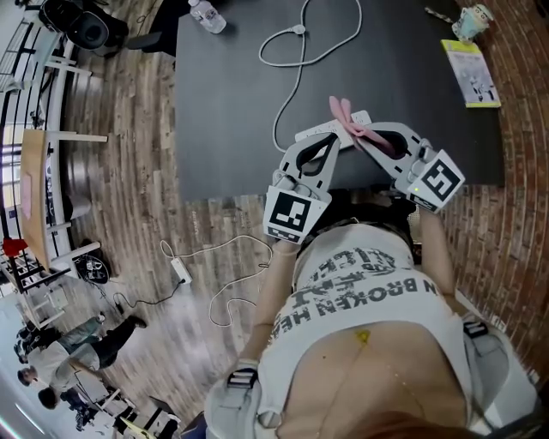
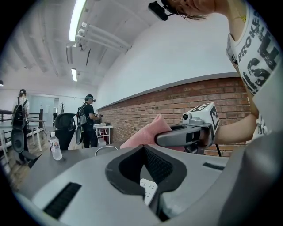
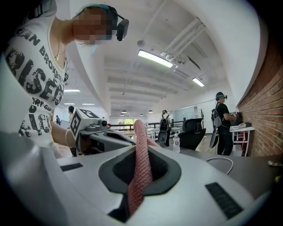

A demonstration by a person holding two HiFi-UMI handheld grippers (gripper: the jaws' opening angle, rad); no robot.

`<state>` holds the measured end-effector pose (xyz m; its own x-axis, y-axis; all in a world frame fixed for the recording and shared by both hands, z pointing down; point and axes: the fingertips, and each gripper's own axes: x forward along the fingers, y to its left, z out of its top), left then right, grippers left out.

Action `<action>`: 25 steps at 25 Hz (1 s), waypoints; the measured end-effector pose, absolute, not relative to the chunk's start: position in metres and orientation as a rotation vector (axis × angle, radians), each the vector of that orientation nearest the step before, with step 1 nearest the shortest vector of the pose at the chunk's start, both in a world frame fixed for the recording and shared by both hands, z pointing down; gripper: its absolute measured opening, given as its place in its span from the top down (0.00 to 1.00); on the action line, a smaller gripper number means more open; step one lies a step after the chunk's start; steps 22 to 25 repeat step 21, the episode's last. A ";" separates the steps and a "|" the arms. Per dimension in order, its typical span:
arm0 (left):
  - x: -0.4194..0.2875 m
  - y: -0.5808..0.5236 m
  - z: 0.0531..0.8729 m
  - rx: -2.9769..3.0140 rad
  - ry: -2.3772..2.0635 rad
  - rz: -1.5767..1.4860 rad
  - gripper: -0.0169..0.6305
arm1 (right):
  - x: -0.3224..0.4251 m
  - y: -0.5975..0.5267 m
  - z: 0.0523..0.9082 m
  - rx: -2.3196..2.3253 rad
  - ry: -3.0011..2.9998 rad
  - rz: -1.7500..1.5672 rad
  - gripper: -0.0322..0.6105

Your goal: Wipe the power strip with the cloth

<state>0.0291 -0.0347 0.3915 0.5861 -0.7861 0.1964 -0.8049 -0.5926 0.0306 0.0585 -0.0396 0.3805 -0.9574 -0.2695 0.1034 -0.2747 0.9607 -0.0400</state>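
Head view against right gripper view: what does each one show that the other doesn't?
Only the head view: the power strip and a booklet at the table's far corner. Only the right gripper view: ceiling lights, and a close look at the cloth clamped in the right gripper. Both: the cloth, the left gripper, a water bottle.

Right gripper view: I see my right gripper [image 3: 140,151] with its jaws pinched on the pink cloth [image 3: 140,170], which stands upright between them; at 9 o'clock, the left gripper [image 3: 120,140] and its marker cube [image 3: 82,122]; at 1 o'clock, a water bottle [image 3: 176,143] on the dark table [image 3: 252,172]; at 3 o'clock, a white cable [image 3: 222,163].
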 end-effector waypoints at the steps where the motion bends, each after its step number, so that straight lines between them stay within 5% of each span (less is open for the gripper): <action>1: 0.030 -0.034 0.392 2.694 -1.358 0.247 0.96 | 0.059 -0.039 0.381 0.416 -3.013 0.081 0.93; 25: 0.032 -0.030 0.393 2.672 -1.381 0.239 0.96 | 0.062 -0.034 0.386 0.392 -3.000 0.084 0.93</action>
